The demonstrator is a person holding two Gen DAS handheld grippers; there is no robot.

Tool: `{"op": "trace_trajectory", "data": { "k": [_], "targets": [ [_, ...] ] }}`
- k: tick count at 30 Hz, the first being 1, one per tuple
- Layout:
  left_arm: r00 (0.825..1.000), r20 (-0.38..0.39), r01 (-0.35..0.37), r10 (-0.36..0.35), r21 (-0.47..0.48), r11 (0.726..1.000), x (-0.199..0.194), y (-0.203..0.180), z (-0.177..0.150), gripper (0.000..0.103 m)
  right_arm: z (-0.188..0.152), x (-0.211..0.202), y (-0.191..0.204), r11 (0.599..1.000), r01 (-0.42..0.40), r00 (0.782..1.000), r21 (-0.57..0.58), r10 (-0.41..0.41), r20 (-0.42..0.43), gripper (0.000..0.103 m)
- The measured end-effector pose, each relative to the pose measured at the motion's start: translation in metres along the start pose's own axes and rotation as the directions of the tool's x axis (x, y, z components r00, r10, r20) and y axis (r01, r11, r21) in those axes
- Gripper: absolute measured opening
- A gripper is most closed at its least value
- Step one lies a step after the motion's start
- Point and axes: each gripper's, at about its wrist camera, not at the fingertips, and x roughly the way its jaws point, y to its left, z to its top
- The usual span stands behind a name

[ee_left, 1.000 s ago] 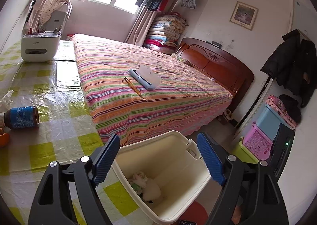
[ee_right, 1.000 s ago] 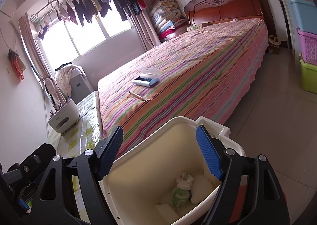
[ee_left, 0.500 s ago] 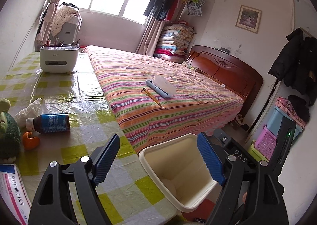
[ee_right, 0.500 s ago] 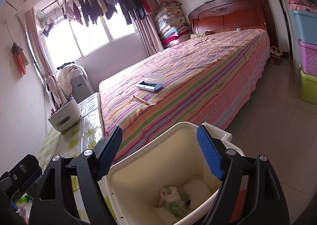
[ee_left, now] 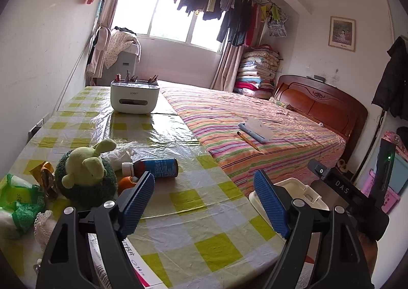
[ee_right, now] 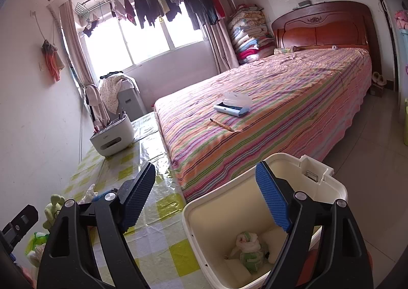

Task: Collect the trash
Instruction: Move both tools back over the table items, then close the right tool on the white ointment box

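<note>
Left wrist view: your left gripper point(ee_left: 204, 202) was spread, empty; the orange peel point(ee_left: 126, 184) and crumpled wrapper point(ee_left: 46, 174) lay ahead-left. Approach low, square. Right wrist view: your right gripper point(ee_right: 205, 203) gaped empty above the bin point(ee_right: 257, 225).

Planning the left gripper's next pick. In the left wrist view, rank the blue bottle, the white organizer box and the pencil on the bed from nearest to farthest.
From the left gripper:
1. Blue bottle, lying on the table, just ahead-left.
2. Pencil, on the bed, ahead-right.
3. White organizer box, at the table's far end.
</note>
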Motion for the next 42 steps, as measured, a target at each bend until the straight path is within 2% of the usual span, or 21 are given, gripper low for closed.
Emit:
{"op": "trace_trajectory", "data": {
  "k": [4,9,18,23,26,30,33,40,42],
  "targets": [
    [0.999,-0.003,-0.042,0.042,-0.022,0.999,-0.014,0.022,-0.005,0.078,-0.007,-0.001,0.019,0.999,-0.047,0.999,-0.018,0.047,-0.014,0.08],
    [0.995,0.007,-0.102,0.102,-0.027,0.994,-0.031,0.045,-0.009,0.078,-0.021,0.008,0.039,0.993,-0.114,0.991,-0.025,0.112,-0.075,0.08],
    [0.98,0.029,-0.19,0.195,-0.13,0.973,-0.06,0.099,-0.011,0.078,-0.038,0.013,0.069,0.98,-0.186,0.976,-0.074,0.175,-0.131,0.08],
    [0.968,0.019,-0.244,0.251,-0.167,0.955,-0.072,0.127,-0.019,0.078,-0.047,0.011,0.091,0.955,-0.27,0.955,-0.122,0.25,-0.159,0.08],
    [0.958,0.003,-0.282,0.288,-0.186,0.941,-0.077,0.143,-0.024,0.078,-0.052,0.008,0.109,0.93,-0.334,0.934,-0.151,0.306,-0.184,0.08],
    [0.949,-0.024,-0.31,0.313,-0.231,0.922,-0.083,0.164,-0.029,0.078,-0.064,0.002,0.136,0.886,-0.428,0.89,-0.177,0.379,-0.252,0.08],
    [0.943,-0.042,-0.33,0.331,-0.255,0.909,-0.086,0.177,-0.034,0.078,-0.073,-0.006,0.162,0.845,-0.481,0.86,-0.233,0.402,-0.315,0.08],
    [0.916,-0.063,-0.397,0.396,-0.297,0.869,-0.094,0.199,-0.035,0.078,-0.091,-0.013,0.229,0.736,-0.548,0.811,-0.397,0.352,-0.467,0.08],
    [0.908,-0.068,-0.414,0.414,-0.304,0.858,-0.095,0.206,-0.032,0.078,-0.098,-0.01,0.243,0.712,-0.541,0.814,-0.448,0.311,-0.49,0.08]
  ]
}}
